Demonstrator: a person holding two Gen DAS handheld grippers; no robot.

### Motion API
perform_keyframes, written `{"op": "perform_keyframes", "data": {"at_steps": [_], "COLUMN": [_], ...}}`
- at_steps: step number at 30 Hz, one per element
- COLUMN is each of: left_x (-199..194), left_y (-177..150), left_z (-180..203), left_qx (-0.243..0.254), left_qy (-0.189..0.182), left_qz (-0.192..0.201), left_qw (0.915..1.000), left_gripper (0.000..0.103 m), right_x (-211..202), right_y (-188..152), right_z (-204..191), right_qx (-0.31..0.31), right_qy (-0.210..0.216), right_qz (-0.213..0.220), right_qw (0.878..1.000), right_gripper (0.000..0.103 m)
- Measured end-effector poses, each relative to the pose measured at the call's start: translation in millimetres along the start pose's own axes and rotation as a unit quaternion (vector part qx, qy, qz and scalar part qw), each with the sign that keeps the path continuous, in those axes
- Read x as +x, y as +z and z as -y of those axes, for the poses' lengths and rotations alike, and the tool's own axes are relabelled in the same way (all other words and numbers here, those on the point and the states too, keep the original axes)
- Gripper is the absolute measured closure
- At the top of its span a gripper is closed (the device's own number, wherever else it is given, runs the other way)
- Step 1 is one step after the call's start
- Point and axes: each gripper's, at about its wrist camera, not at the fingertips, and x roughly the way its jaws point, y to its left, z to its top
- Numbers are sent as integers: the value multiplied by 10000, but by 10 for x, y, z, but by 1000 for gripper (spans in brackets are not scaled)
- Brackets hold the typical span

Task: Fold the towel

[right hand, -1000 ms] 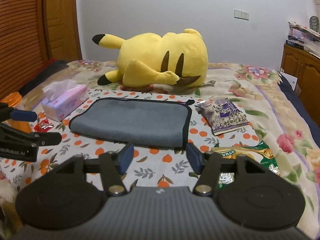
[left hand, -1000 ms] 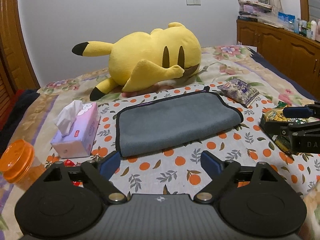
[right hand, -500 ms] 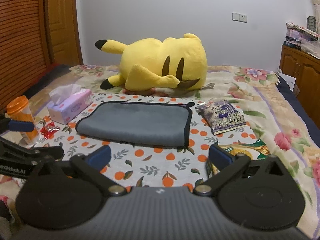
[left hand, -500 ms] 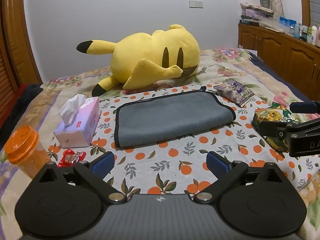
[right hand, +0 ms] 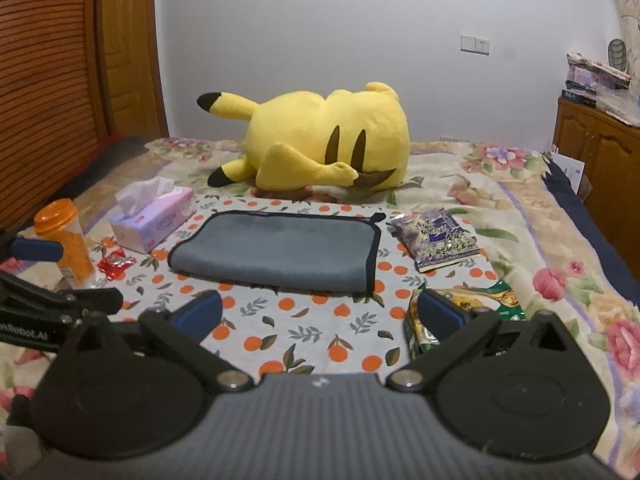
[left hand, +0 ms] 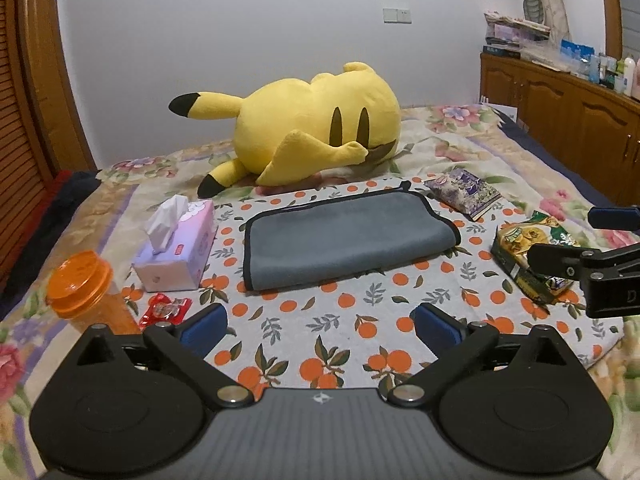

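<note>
1. On the orange-print cloth [left hand: 360,320] spread over the bed, the grey towel [left hand: 344,236] lies folded flat, its black-trimmed edges running along the far and 3 o'clock sides in the right wrist view [right hand: 276,252].
2. The left gripper [left hand: 320,322] hovers near the towel's 6 o'clock edge, its blue-padded fingers spread wide apart with nothing between them.
3. The right gripper [right hand: 318,312] also sits at the towel's 6 o'clock side, tongs wide apart and holding nothing; its 3 o'clock finger [right hand: 440,314] overlaps the green snack bag [right hand: 496,298] in the picture.
4. From the left wrist view, the right gripper shows at 3 o'clock [left hand: 600,256], in front of the green snack bag [left hand: 528,252].
5. From the right wrist view, the left gripper shows at 9 o'clock [right hand: 52,296], near the orange-capped bottle [right hand: 66,240].
6. A yellow plush toy [left hand: 316,128] lies at 12 o'clock beyond the towel, well apart from both grippers.
7. A tissue box [left hand: 176,244] stands at the towel's 9 o'clock, just beside it, with a red candy wrapper [left hand: 166,308] nearer the camera.
8. A purple snack packet [left hand: 466,192] lies at the towel's 2 o'clock, close to its corner loop.
9. A wooden cabinet [left hand: 568,116] runs along the wall at 3 o'clock.
</note>
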Motion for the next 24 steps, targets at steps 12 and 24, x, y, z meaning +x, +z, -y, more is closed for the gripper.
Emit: {"op": "perform_keyframes", "data": {"at_steps": [12,24], "left_x": [-475,-769], "left_y": [-25,-227], "left_z": [31,25], "left_qx": [-4,-60], "left_qy": [-7,31], "left_qz": [151,133], "left_qw": [9999,9999], "left_gripper": [1,1], "right_x": [-426,-715], "right_y": [-11,-85], "right_z": [2,-75], "right_qx": [97,83], "right_qy": [-49,-54], "right_qz": [136,269], "right_qw": [9998,9996], "right_gripper": [0,0]}}
